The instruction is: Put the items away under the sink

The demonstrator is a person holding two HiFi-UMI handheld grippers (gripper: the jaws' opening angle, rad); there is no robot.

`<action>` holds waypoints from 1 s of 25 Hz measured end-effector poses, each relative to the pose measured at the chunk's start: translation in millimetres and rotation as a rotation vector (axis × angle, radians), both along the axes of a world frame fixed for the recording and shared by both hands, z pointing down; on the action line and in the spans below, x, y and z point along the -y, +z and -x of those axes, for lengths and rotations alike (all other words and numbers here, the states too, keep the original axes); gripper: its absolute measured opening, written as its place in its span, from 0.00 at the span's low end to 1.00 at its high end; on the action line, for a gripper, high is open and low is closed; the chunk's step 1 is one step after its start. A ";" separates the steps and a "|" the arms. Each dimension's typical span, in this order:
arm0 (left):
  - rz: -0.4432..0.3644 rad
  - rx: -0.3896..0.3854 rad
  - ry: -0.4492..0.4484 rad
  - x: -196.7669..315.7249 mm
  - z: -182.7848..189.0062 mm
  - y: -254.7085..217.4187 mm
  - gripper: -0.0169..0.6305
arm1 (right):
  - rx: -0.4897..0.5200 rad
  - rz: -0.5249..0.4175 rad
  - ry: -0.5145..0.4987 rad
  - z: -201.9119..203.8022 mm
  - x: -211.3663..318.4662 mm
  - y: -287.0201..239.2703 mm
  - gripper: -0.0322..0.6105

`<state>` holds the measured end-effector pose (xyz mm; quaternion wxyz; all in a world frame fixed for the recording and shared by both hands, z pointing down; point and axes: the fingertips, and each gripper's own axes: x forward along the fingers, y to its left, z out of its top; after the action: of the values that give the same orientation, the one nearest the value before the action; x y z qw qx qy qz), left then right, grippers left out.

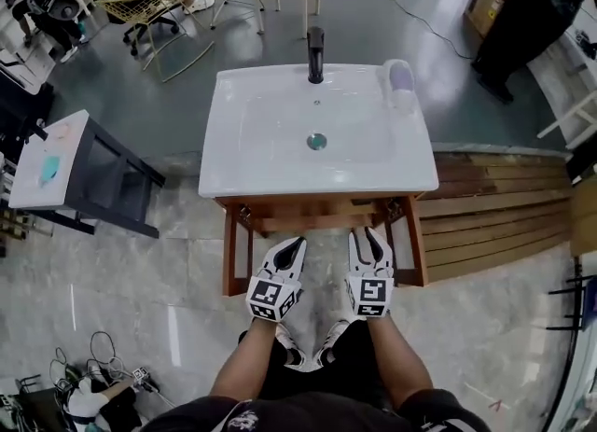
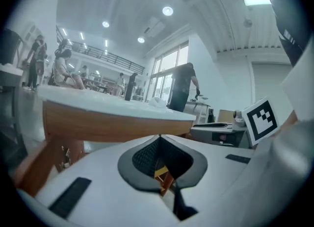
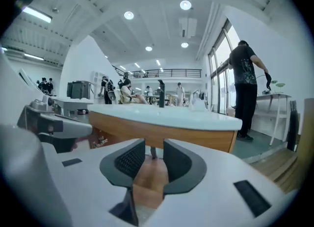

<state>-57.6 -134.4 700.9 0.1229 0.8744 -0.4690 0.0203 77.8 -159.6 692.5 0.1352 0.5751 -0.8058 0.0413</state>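
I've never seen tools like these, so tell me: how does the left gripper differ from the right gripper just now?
The left gripper's jaws meet at their tips; the right gripper's jaws stand slightly apart. In the head view, the left gripper leans toward the right one, while the right gripper points nearly straight at the wooden cabinet. Both are white, hold nothing, and sit side by side in front of the sink.

A white rectangular sink sits on an open wooden stand. One pale, translucent bottle, tinted lilac, rests on the sink's back right corner.
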 end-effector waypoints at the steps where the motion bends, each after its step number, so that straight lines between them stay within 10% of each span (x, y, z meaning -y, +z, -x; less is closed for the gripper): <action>1: 0.010 0.002 -0.006 -5.0 2.7 -19.6 0.04 | 0.008 0.000 -0.015 4.8 -7.4 -23.2 0.23; 11: -0.033 0.067 -0.016 -31.1 5.3 -187.7 0.04 | 0.109 -0.004 -0.088 22.0 -59.1 -194.4 0.09; 25: -0.075 0.062 -0.063 -59.3 -26.0 -254.7 0.04 | 0.179 -0.053 -0.179 10.8 -84.1 -260.5 0.09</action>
<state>-31.6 -75.1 446.2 0.0762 0.8622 -0.5002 0.0259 67.0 -75.6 432.0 0.0504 0.4982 -0.8636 0.0590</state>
